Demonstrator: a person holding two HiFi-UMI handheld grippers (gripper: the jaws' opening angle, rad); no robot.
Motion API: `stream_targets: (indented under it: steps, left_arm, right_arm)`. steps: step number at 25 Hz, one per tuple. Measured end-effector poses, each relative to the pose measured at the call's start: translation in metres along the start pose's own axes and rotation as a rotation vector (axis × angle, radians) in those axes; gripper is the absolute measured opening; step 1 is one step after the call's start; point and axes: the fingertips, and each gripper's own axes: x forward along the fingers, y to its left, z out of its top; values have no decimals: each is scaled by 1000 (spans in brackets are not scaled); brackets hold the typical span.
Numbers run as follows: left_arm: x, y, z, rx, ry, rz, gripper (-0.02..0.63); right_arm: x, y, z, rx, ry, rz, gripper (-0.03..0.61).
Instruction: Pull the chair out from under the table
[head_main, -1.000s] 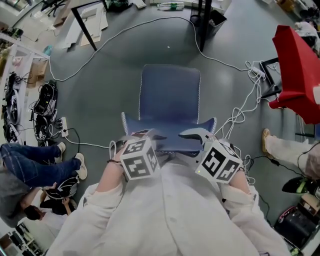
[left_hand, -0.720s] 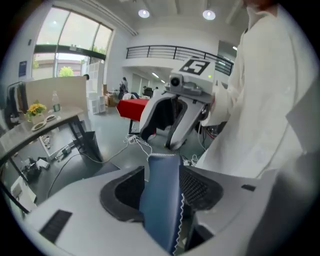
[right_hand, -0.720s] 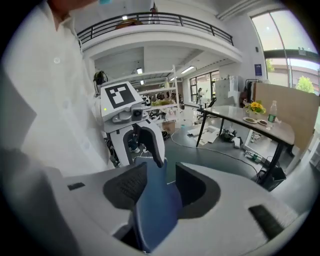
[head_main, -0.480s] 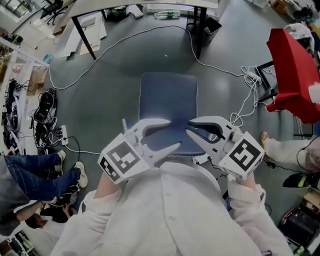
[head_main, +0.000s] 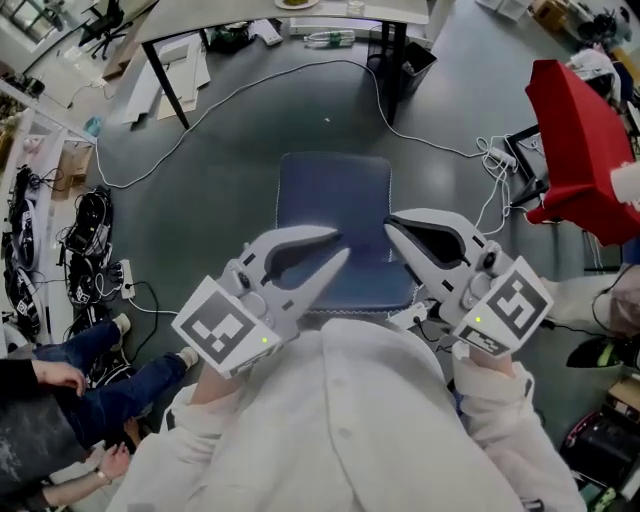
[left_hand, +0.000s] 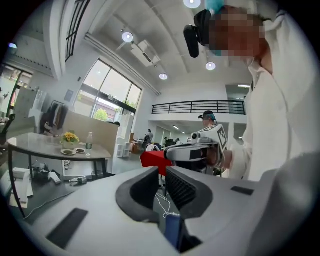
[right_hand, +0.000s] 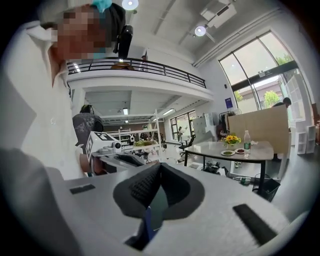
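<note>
The blue chair (head_main: 333, 200) stands on the grey floor, away from the table (head_main: 300, 8) at the top edge. Both grippers hover above its near edge and touch nothing. My left gripper (head_main: 342, 243) is closing: a narrow gap still shows between its pads, with nothing in it. My right gripper (head_main: 390, 222) is shut and empty. In the left gripper view my left gripper (left_hand: 162, 172) points across at the right gripper (left_hand: 200, 150). In the right gripper view my right gripper (right_hand: 159, 167) has its tips meeting, with the left gripper (right_hand: 117, 150) beyond.
A red chair (head_main: 585, 150) stands at the right. White cables (head_main: 200, 110) snake over the floor round the blue chair. A person (head_main: 90, 390) sits on the floor at the lower left. A dark bin (head_main: 415, 55) sits by the table leg.
Both grippers have lifted off the chair's back and swung up to about level. Their jaws stood wide open half a second ago and have since closed in.
</note>
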Motion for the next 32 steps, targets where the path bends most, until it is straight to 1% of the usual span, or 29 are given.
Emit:
stream_targets:
  steps: [2, 5, 10, 14, 18, 25, 30, 32]
  left_arm:
    - [-3, 4, -1, 0, -4, 31, 30]
    - [1, 9, -8, 8, 13, 65, 23]
    - [9, 2, -17, 0, 53, 33, 23]
    - [10, -2, -26, -6, 97, 5, 21]
    - [12, 0, -21, 14, 82, 8, 20]
    - [11, 3, -29, 3, 119, 1, 20]
    - [5, 8, -21, 3, 75, 23, 20]
    - [5, 9, -21, 3, 71, 25, 20]
  right_arm:
    - [2, 1, -4, -6, 31, 11, 3]
    - [4, 1, -16, -7, 95, 36, 3]
    - [1, -1, -27, -2, 161, 47, 3]
    - [3, -8, -26, 1, 163, 35, 3]
    - [6, -8, -25, -17, 175, 42, 3]
    - [13, -10, -27, -11, 173, 23, 3]
    - [18, -8, -28, 48, 145, -7, 3]
    - [19, -7, -30, 54, 140, -8, 3]
